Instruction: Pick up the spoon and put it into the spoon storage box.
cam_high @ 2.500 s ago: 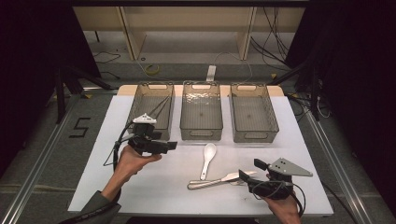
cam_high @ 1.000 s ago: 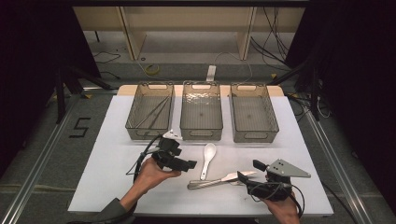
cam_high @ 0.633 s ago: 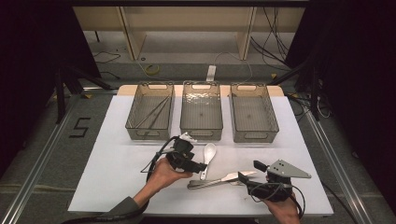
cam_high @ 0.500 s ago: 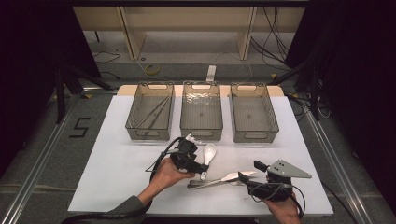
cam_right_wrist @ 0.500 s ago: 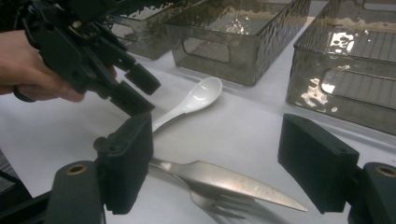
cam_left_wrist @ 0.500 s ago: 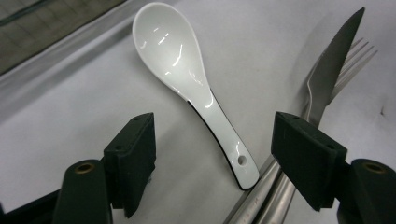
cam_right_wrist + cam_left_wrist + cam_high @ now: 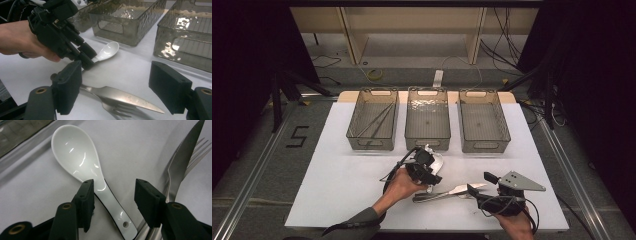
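Note:
A white ceramic spoon [image 7: 82, 162] lies bowl-up on the white table, near the middle bin. My left gripper [image 7: 113, 187] is down over its handle with one jaw on each side. The jaws have just been closing. The left pad [image 7: 86, 200] is at the handle's edge, and a gap remains on the other side. In the high view this gripper [image 7: 428, 172] covers most of the spoon [image 7: 438, 161]. My right gripper [image 7: 116, 75] stands open and low at the front right [image 7: 479, 184], above a steel knife [image 7: 125, 96] and fork [image 7: 117, 108].
Three grey see-through bins stand in a row at the back: the left one [image 7: 371, 144] holds thin sticks, beside it the middle one [image 7: 428, 142] and the right one [image 7: 484, 145]. The knife [image 7: 183, 167] and fork [image 7: 200, 152] lie just beside the spoon.
My left gripper moved right and down from near the left bin to the spoon, and its jaws narrowed around the handle. The right gripper stayed where it was.

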